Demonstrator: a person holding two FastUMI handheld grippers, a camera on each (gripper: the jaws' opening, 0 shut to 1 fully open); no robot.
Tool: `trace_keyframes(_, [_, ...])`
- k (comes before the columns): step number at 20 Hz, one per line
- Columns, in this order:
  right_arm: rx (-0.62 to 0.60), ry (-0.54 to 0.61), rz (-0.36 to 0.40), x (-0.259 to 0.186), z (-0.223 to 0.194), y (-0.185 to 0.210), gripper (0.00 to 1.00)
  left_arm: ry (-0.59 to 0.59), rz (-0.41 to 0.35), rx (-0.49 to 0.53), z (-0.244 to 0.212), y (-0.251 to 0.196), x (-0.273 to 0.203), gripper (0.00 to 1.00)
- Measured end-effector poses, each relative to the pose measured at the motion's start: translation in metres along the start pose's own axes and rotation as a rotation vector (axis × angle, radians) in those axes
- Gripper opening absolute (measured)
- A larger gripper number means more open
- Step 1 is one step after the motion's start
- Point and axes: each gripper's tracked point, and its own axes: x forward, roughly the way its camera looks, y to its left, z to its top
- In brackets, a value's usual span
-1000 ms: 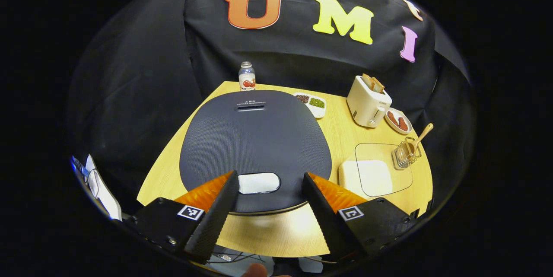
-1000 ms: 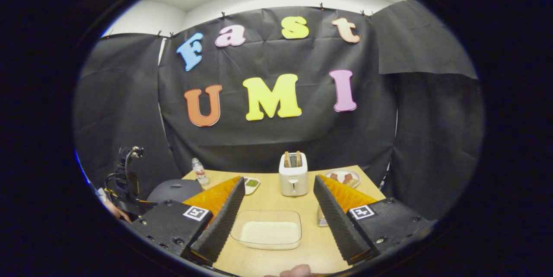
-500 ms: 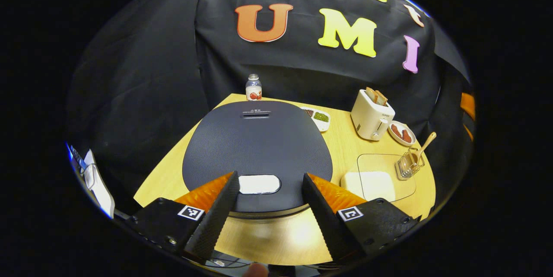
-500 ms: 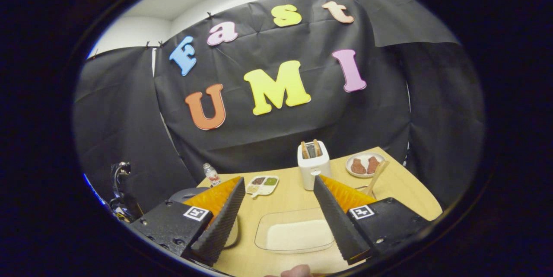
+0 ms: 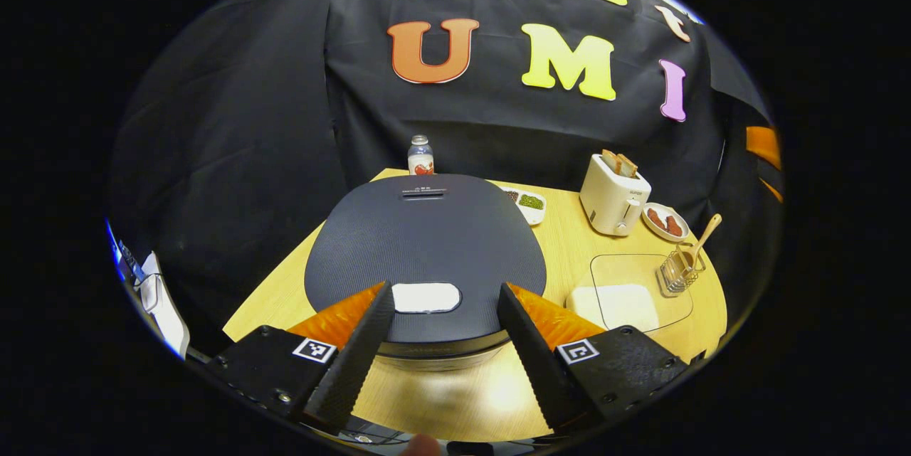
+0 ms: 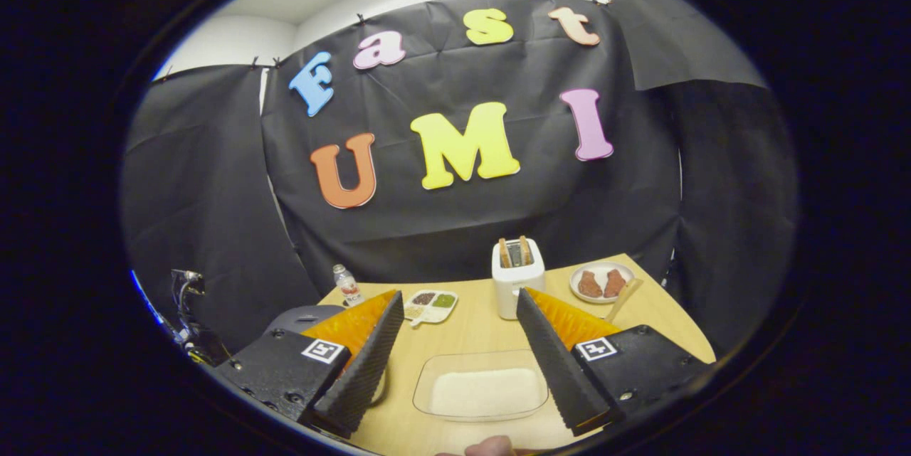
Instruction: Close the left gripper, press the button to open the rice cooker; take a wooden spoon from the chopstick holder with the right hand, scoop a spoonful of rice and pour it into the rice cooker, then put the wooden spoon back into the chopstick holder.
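A dark grey rice cooker (image 5: 425,246) with its lid down stands on the wooden table (image 5: 555,250); its white button (image 5: 425,297) faces me. My left gripper (image 5: 443,349) hovers open just in front of the button, one finger to each side. At the right a wire chopstick holder (image 5: 680,271) keeps a wooden spoon (image 5: 704,235), beside a clear glass dish of white rice (image 5: 618,305). In the right gripper view my right gripper (image 6: 455,363) is open above the rice dish (image 6: 481,393); the spoon's handle (image 6: 625,297) rises behind its right finger, and the cooker (image 6: 302,317) peeks out at the left.
A white toaster (image 5: 612,193) with bread, a plate of reddish food (image 5: 665,221), a divided dish of beans (image 5: 528,201) and a small bottle (image 5: 420,156) line the table's far side. Black cloth walls close the booth. A fingertip (image 6: 490,447) shows at the bottom edge.
The left gripper has backed off and tilted up slightly, so the cooker sits a little farther away. The right gripper has swung right and then levelled, bringing the spoon handle and plate into view.
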Motion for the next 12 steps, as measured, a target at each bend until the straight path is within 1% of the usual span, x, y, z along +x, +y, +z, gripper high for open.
trace_keyframes(1, [-0.003, 0.000, 0.004, 0.000, 0.000, 0.002, 1.00, -0.003, 0.010, 0.004, -0.002, 0.001, -0.001, 0.98])
trace_keyframes(2, [-0.005, -0.001, 0.007, -0.001, 0.001, 0.004, 0.99, -0.010, 0.014, 0.003, -0.003, 0.002, -0.003, 0.98])
trace_keyframes(5, [-0.016, -0.008, 0.013, -0.003, 0.005, 0.008, 1.00, -0.007, 0.008, -0.009, -0.003, 0.002, -0.001, 0.98])
trace_keyframes(6, [-0.025, -0.012, 0.015, -0.004, 0.007, 0.009, 0.99, -0.006, 0.007, -0.007, -0.004, 0.001, -0.003, 0.98])
trace_keyframes(7, [-0.033, -0.020, 0.017, -0.006, 0.009, 0.010, 1.00, -0.006, 0.006, -0.005, -0.004, 0.001, -0.001, 0.99])
trace_keyframes(9, [-0.047, -0.031, 0.019, -0.012, 0.008, 0.012, 1.00, 0.000, -0.001, -0.026, -0.004, 0.002, -0.003, 0.99])
trace_keyframes(11, [-0.052, -0.030, 0.026, -0.019, 0.004, 0.015, 0.99, -0.012, -0.008, -0.011, -0.001, 0.001, -0.002, 0.99])
trace_keyframes(12, [-0.057, -0.032, 0.028, -0.022, 0.003, 0.016, 1.00, -0.036, -0.005, 0.016, 0.002, 0.002, -0.002, 0.98])
